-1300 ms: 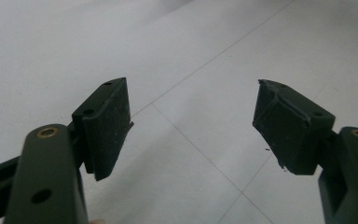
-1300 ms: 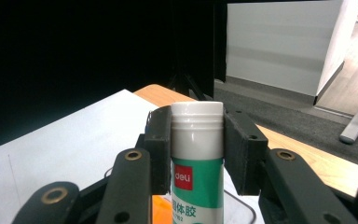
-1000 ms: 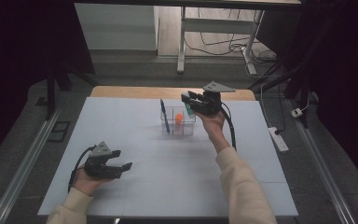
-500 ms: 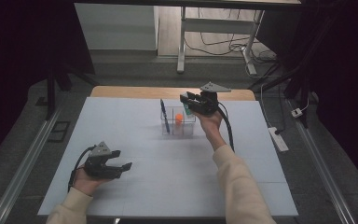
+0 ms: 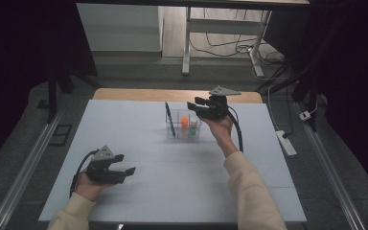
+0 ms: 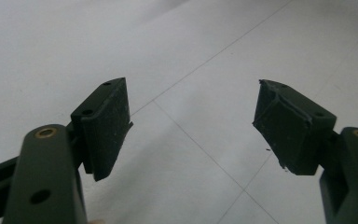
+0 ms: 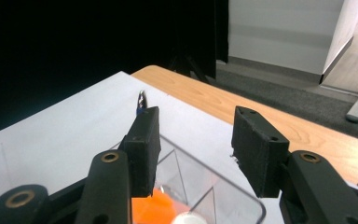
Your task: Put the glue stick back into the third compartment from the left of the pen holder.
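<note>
Right gripper hovers over the clear box near the table's far edge, jaws just opening, empty; left gripper wide open, empty, near the front-left corner.

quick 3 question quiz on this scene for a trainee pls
1. True or false: the left gripper holds a pen.
2. Which gripper is over the clear box? A. left B. right
3. What colour is the round thing in the box?

Key:
1. False; its jaws stand open over bare table.
2. B; its jaws have just been opening, with nothing between them.
3. Orange.
</note>
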